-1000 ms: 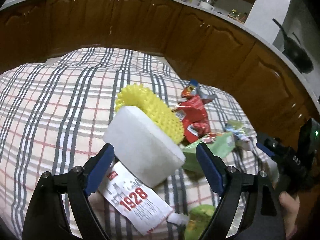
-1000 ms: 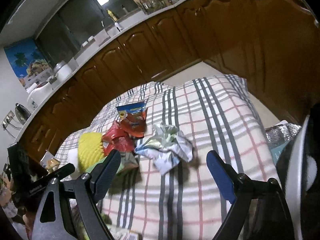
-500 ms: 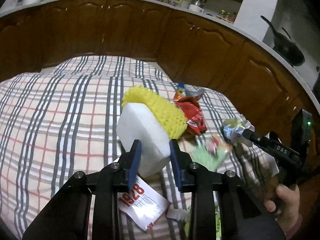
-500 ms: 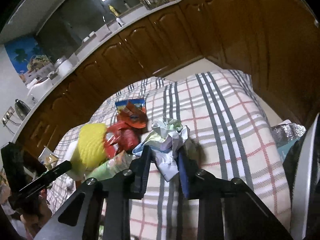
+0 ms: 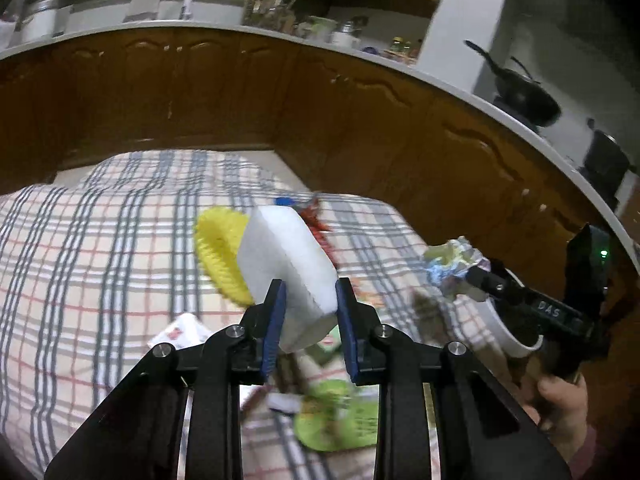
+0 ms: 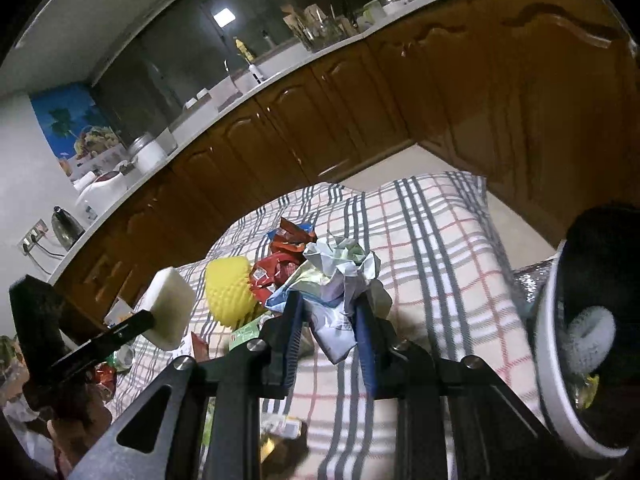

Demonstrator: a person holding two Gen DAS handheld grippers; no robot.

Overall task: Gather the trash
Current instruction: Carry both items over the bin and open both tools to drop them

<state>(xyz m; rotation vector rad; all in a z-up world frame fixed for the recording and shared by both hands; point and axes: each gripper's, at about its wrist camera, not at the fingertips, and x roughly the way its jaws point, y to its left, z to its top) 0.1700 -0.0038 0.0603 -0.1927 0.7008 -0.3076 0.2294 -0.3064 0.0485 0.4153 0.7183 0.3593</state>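
Pinching white foam block [image 5: 286,264], left gripper [image 5: 310,320] has just been closing, blue pads pressed on both its sides; block lifted clear of plaid tablecloth [image 5: 100,248]. Right gripper [image 6: 330,336] also just closing, clamps crumpled wrapper [image 6: 340,276] above cloth. Yellow spiky foam net [image 5: 218,252] and red snack wrapper [image 6: 280,268] lie just beyond. White-rimmed bin [image 6: 552,364] at right table edge.

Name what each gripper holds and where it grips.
Left gripper clamps the white foam block at its near end. Right gripper pinches the crumpled wrapper around its lower middle.
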